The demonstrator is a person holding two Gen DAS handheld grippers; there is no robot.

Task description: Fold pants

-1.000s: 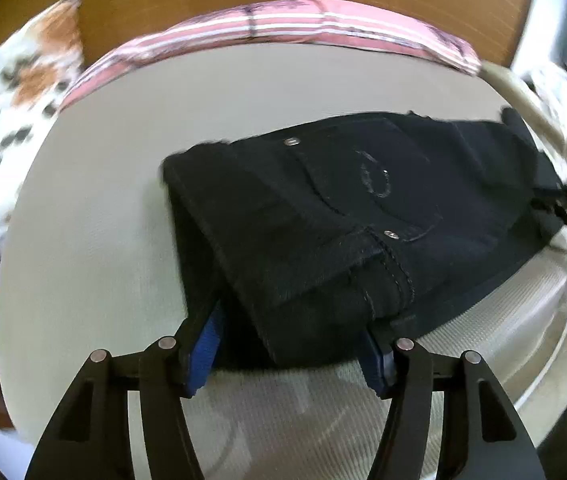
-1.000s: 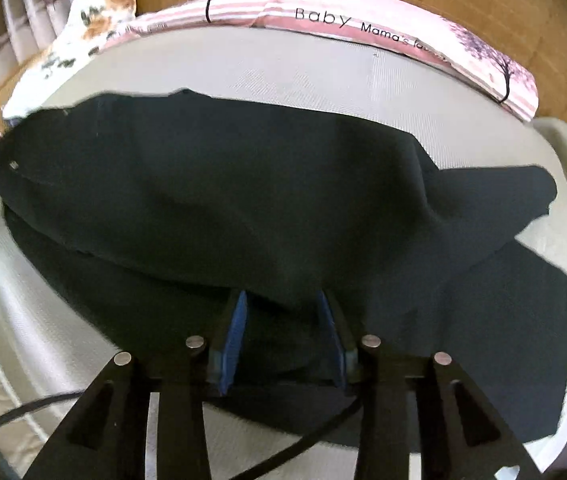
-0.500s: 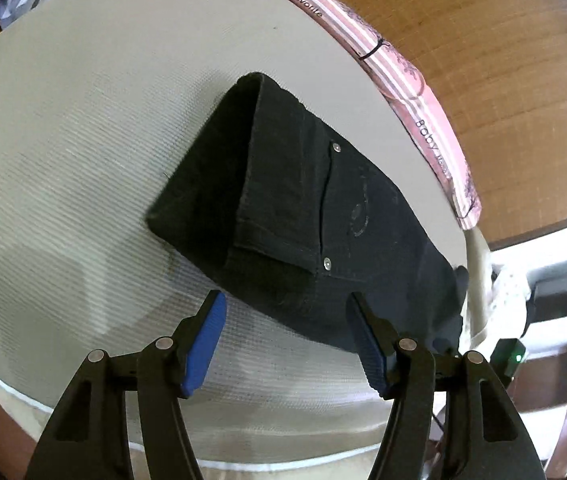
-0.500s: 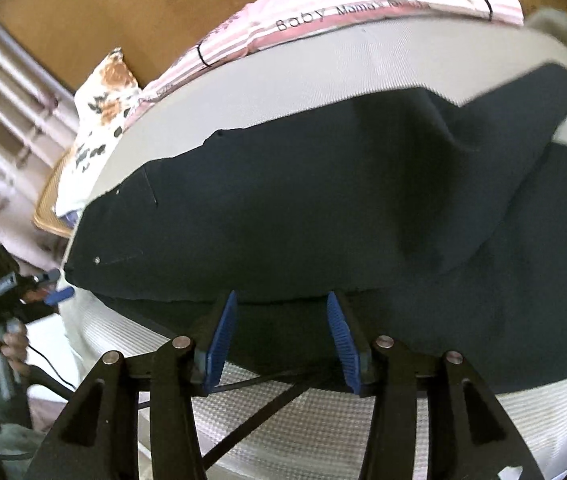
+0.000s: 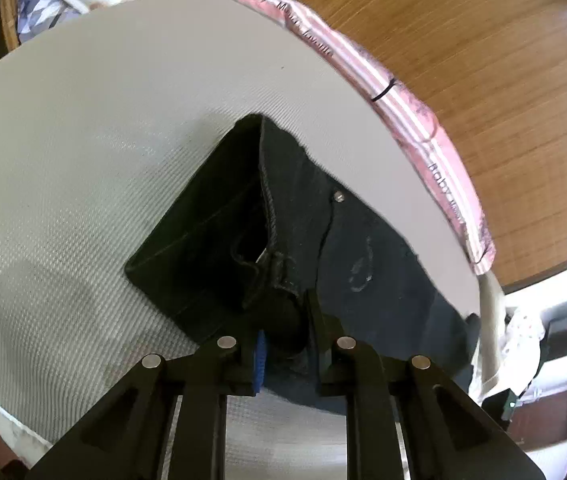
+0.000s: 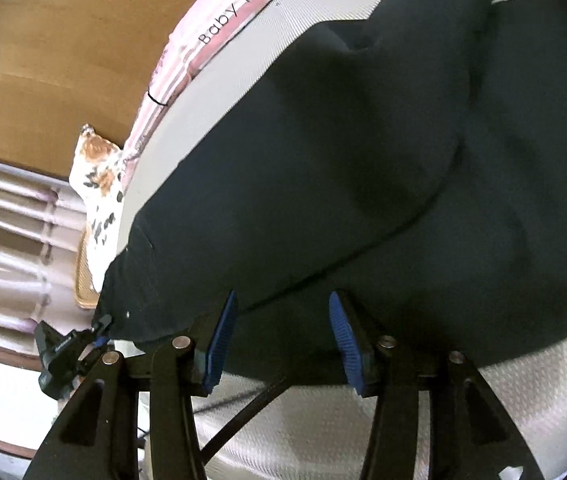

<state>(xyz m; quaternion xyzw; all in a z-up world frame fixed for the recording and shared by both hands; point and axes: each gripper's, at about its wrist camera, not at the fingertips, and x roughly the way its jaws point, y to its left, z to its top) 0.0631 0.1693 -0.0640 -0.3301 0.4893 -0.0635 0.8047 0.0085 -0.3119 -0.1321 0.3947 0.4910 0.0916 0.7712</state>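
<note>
Two views reach me, and each gives me a different end of the black pants (image 5: 347, 248). My left wrist camera shows the waist end: the waistband's open mouth, a stitched seam, a rivet and a back pocket, all lying on the grey woven mattress (image 5: 83, 152) in the middle of the frame. The right wrist camera shows none of that detail; there I see the pants (image 6: 363, 184) as a broad dark sheet of leg cloth, filling the centre and right of the frame, one layer lapped over another.

In the left view my left gripper (image 5: 283, 344) has just been closing, and its fingers are clenched on a bunched edge of the waist at lower centre; cloth fills the narrow gap between them. In the right view that same gripper (image 6: 95, 336) appears small at lower left, clamped on the pants' corner.

My right gripper (image 6: 283, 340) stands released, its blue pads (image 6: 219, 336) apart at lower centre. The near edge of the pants lies between the fingers, but neither pad presses on the cloth that I can see.

A pink striped cushion (image 5: 403, 112) borders the mattress's far edge, against a wooden panel (image 5: 483, 60).
</note>
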